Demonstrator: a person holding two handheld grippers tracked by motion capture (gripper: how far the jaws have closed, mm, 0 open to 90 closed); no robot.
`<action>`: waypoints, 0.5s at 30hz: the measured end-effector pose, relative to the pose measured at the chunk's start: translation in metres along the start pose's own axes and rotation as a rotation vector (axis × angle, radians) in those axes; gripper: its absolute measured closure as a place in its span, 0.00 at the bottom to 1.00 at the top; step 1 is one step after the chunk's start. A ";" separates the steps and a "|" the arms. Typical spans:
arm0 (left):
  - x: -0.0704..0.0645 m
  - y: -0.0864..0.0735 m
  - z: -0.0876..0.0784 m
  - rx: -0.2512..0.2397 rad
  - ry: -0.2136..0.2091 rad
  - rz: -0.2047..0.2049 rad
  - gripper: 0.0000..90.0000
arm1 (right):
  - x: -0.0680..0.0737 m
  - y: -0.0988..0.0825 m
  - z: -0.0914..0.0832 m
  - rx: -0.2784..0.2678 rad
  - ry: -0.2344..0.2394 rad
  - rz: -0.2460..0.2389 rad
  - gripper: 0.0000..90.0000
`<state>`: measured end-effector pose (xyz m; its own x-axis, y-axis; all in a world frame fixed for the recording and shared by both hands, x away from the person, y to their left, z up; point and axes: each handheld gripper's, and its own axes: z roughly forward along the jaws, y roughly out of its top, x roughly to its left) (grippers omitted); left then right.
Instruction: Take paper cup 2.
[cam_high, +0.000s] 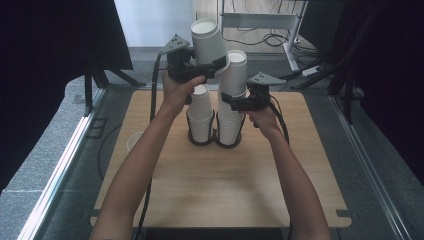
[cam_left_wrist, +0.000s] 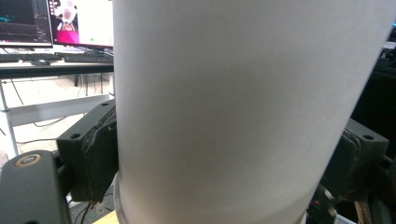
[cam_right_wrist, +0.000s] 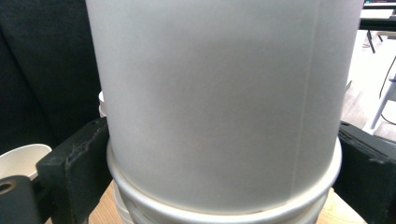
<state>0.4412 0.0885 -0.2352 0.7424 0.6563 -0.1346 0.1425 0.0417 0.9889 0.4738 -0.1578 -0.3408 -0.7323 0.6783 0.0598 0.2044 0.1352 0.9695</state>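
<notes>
Two stacks of white paper cups stand in black ring holders (cam_high: 227, 143) on the wooden table (cam_high: 220, 185). My left gripper (cam_high: 212, 64) is shut on a single white cup (cam_high: 206, 40), held tilted in the air above the shorter left stack (cam_high: 201, 116). In the left gripper view this cup (cam_left_wrist: 243, 93) sits between both pads of the left gripper (cam_left_wrist: 224, 161). My right gripper (cam_high: 235, 102) is shut on the taller right stack (cam_high: 231, 125) just below its protruding top cup (cam_high: 235, 70). The right gripper (cam_right_wrist: 219, 172) clamps the stack's rims (cam_right_wrist: 224, 205).
A loose white cup (cam_high: 134, 141) lies off the table's left edge, and a cup rim (cam_right_wrist: 21, 161) is at the lower left of the right gripper view. Black curtains flank the table. A desk with monitors (cam_left_wrist: 56, 21) stands beyond.
</notes>
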 end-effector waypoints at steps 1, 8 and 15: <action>0.001 -0.002 -0.002 -0.002 -0.001 -0.002 0.14 | 0.000 0.000 0.000 0.001 0.001 -0.002 0.03; 0.002 -0.012 -0.013 0.002 -0.009 -0.005 0.14 | 0.000 0.000 0.000 0.001 -0.003 0.000 0.03; 0.004 -0.020 -0.025 0.002 -0.016 -0.005 0.14 | 0.001 0.001 0.000 0.006 -0.005 -0.001 0.03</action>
<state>0.4251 0.1088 -0.2537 0.7521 0.6439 -0.1405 0.1475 0.0433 0.9881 0.4735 -0.1572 -0.3399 -0.7293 0.6818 0.0578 0.2077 0.1402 0.9681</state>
